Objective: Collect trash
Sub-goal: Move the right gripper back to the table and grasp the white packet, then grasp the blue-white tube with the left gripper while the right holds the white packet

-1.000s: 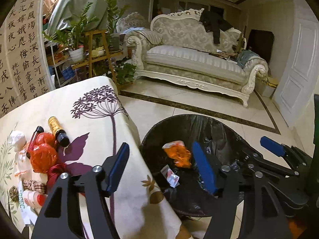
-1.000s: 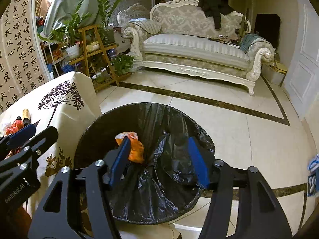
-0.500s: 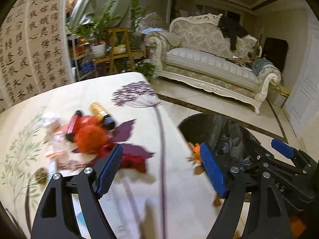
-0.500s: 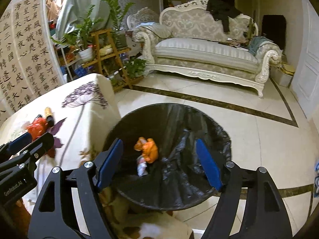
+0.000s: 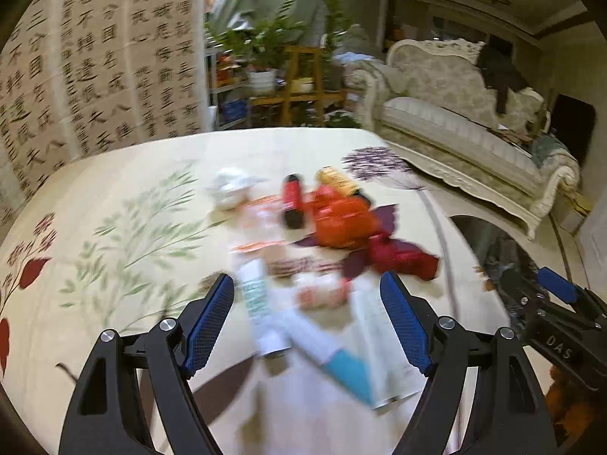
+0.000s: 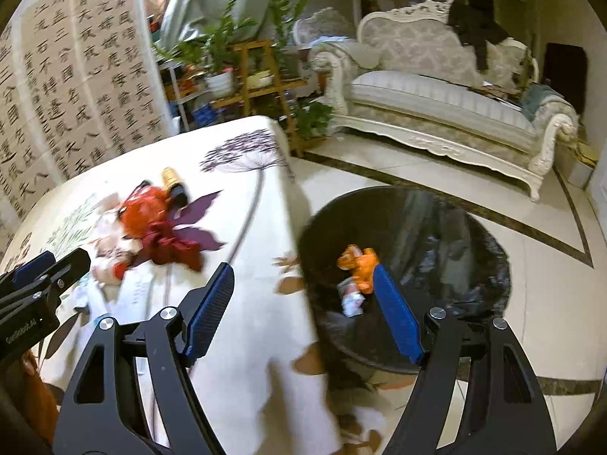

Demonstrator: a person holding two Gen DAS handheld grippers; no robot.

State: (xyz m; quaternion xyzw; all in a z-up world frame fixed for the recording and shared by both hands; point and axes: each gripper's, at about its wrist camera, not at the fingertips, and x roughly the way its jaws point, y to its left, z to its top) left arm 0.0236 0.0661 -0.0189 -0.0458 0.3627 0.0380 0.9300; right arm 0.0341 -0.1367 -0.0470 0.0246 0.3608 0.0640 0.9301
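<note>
Could snag the floral tablecloth [image 5: 125, 197] or knock a smooth white tube [image 5: 261, 314] rolling off the edge if the left gripper [image 5: 307, 316], fingers spread and empty, drops carelessly into the blurred heap just ahead. Crinkly orange wrapper [image 5: 341, 220] and stubby capped bottles beyond the tips. Right gripper [image 6: 303, 311] likewise spread and empty, glossy black-lined bin [image 6: 474, 235] behind its right finger.

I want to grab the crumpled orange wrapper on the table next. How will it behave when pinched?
The orange wrapper looks like thin, crinkled film, so it will probably squash flat and weigh little. It looks glossy, so it may slip. It seems to touch the red cloth, which might drag along.
</note>
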